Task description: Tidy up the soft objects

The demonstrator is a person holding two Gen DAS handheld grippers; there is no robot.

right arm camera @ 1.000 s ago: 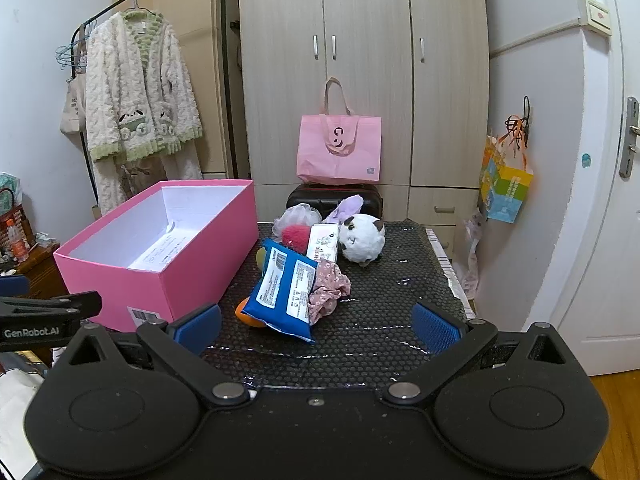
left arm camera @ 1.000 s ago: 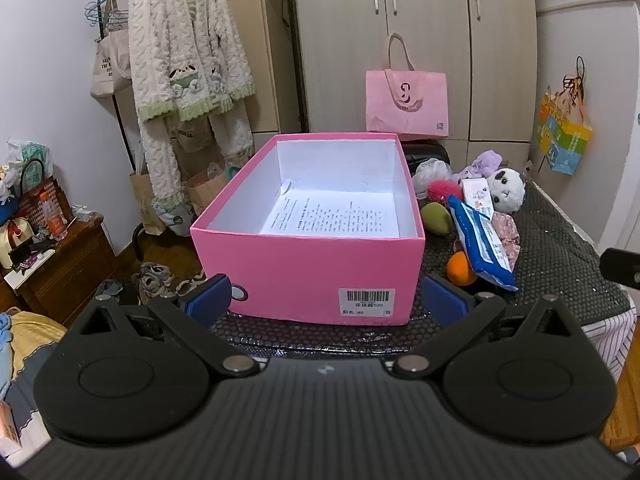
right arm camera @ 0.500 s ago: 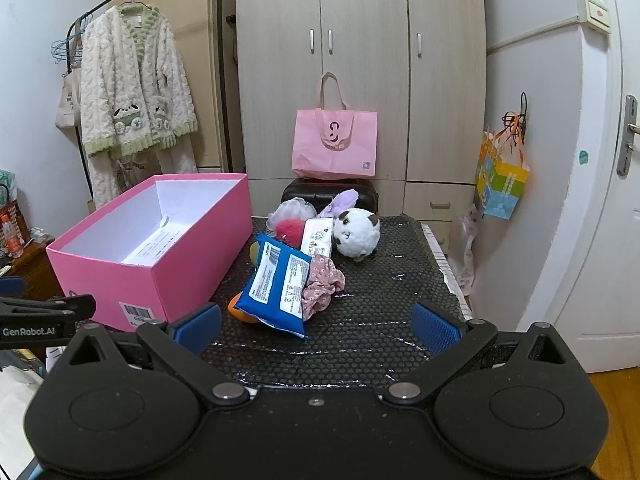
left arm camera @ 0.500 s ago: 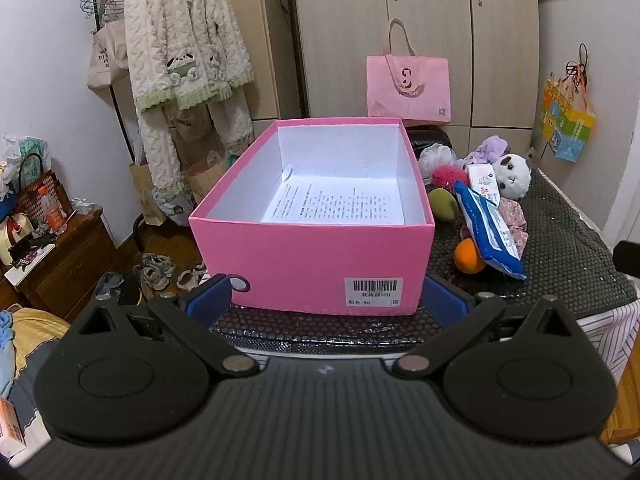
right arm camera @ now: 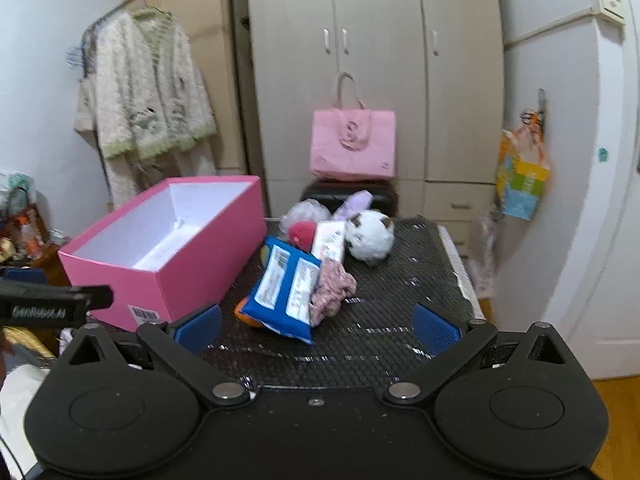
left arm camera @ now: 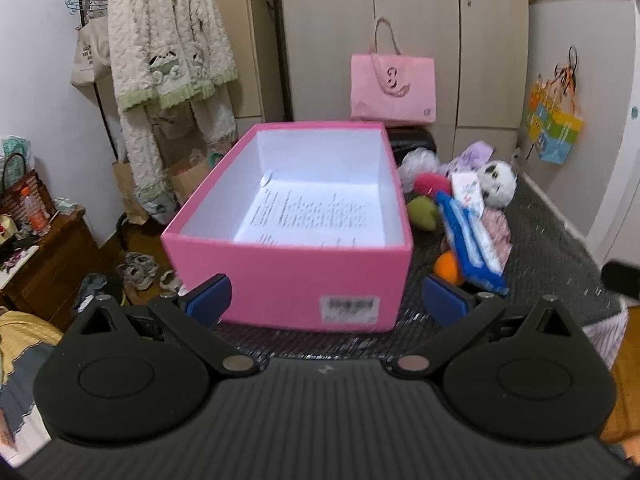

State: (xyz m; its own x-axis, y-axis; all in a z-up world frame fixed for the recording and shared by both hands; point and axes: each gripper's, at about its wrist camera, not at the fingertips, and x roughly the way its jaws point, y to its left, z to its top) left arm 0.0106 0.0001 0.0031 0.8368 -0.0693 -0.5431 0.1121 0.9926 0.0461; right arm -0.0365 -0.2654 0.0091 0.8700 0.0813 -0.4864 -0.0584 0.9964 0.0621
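Both tools hang back from the worktop [right arm camera: 400,320], nothing picked up yet. The left gripper [left arm camera: 324,300] sits spread wide and empty, squared up to the short end of the pink box [left arm camera: 288,280], which stands open with only a printed sheet [left arm camera: 312,216] lying on its floor, so it looks like the bin meant to take the soft things. The right gripper [right arm camera: 316,326] is just as wide apart and holds nothing; it faces the heap just beside the box's long wall. In that heap the blue packet [right arm camera: 286,290] leans across the top, an orange ball [right arm camera: 242,310] peeking from under it and a pink floral fabric piece [right arm camera: 334,292] touching its right edge. Behind sit a red fluffy ball [right arm camera: 300,234], a white packet [right arm camera: 330,240], a white plush toy [right arm camera: 368,240], a mesh sponge [right arm camera: 304,212] and a purple soft piece [right arm camera: 356,202]. From the left view, a green plush [left arm camera: 424,212] rests near the box. My read: sorting hasn't begun, and the packet on top probably needs shifting first, since it pins the ball.
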